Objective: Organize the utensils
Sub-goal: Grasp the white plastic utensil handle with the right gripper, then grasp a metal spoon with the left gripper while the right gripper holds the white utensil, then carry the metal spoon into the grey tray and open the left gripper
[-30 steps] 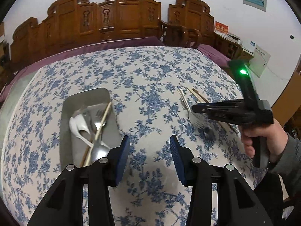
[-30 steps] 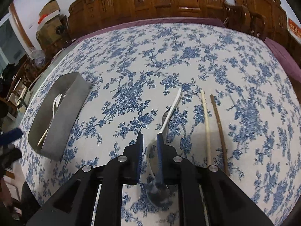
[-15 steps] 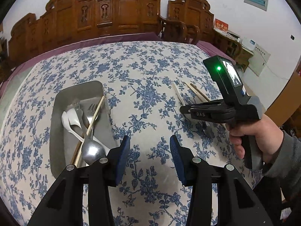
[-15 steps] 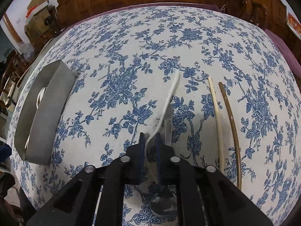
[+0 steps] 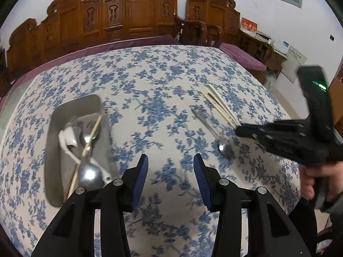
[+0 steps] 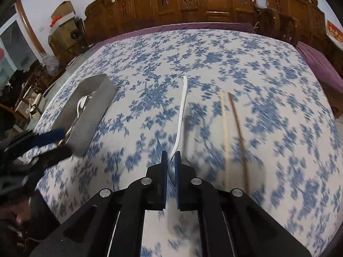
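With its fingers clenched on the handle of a white spoon [image 6: 182,111], the right gripper [image 6: 170,160] has this utensil grasped and pointing away toward the far side of the desk [image 6: 214,53]. Whether the spoon is clear of the cloth can't be told for sure; frame is motion-blurred. Left gripper [image 5: 170,167] hovers over the near desk edge, fingers spread and released, grasping nothing.

Metal tray [image 5: 64,115] sits on the left of the desk, already loaded: white spoon in tray [image 5: 68,141], a metal fork [image 5: 86,133], a metal spoon in tray [image 5: 90,173] and a chopstick in tray [image 5: 92,135] lying diagonally across them. In the right wrist view the tray [image 6: 94,107] is left of the grasped spoon, well apart.

Remaining loose items on the right half of the desk: a metal spoon [image 5: 223,145] with bowl toward the near side, and just beyond it a pair of chopsticks [image 5: 216,102], one pale [image 6: 224,115] and one dark [image 6: 235,115], lying side by side.

Step in hand, judged: pick-and-carry of the white spoon toward the tray. Next move calls for swinging the right gripper left over the tray, lowering the spoon along the tray's long axis, then releasing. Risk: long handle could catch the tray wall or the crossed chopstick. Metal spoon and both chopsticks are not yet sorted.
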Demonstrator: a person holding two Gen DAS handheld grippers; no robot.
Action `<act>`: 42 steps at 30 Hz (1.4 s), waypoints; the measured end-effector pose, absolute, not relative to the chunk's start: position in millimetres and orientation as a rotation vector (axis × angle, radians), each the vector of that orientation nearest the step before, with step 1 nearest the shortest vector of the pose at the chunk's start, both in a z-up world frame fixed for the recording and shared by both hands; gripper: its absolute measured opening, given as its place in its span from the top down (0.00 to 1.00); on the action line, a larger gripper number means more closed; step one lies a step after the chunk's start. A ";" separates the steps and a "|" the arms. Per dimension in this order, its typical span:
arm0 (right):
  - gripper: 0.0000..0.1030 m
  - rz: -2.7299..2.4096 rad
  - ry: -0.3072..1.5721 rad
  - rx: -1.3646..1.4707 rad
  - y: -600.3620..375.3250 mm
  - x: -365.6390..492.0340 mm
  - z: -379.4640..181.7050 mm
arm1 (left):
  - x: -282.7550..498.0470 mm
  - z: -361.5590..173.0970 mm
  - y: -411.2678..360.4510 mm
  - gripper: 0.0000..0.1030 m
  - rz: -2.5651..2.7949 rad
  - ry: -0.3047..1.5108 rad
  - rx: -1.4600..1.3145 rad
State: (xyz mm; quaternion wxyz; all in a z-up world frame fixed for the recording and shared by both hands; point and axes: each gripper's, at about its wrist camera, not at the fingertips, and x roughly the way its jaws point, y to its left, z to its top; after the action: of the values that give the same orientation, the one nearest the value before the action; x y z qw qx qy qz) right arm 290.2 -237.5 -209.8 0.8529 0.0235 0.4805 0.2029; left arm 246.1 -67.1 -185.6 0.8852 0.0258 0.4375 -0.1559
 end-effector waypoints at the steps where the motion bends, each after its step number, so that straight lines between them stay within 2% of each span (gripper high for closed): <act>1: 0.93 0.425 1.006 0.052 -244.6 283.2 -207.8 | 247.5 -186.9 -71.6 0.59 -0.327 0.914 0.055; 11: 0.93 0.403 0.950 0.051 -287.7 243.4 -193.7 | 265.8 -205.6 -129.3 0.59 -0.359 0.951 0.085; 28: 0.93 0.382 0.930 0.082 -318.9 249.6 -200.8 | 318.1 -244.5 -182.6 0.59 -0.319 1.080 0.051; 33: 0.92 0.373 0.923 0.104 -328.5 250.8 -198.3 | 329.8 -248.5 -193.8 0.70 -0.308 1.123 0.042; 42: 0.92 0.373 0.919 0.117 -330.1 250.9 -196.3 | 342.9 -258.5 -203.2 0.75 -0.222 1.188 0.111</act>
State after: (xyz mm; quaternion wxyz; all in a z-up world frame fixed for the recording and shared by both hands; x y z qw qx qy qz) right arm 250.9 -330.1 -196.3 0.8779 0.0562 0.4405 0.1791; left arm 342.9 -203.2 -258.5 0.8215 0.0520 0.5582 -0.1044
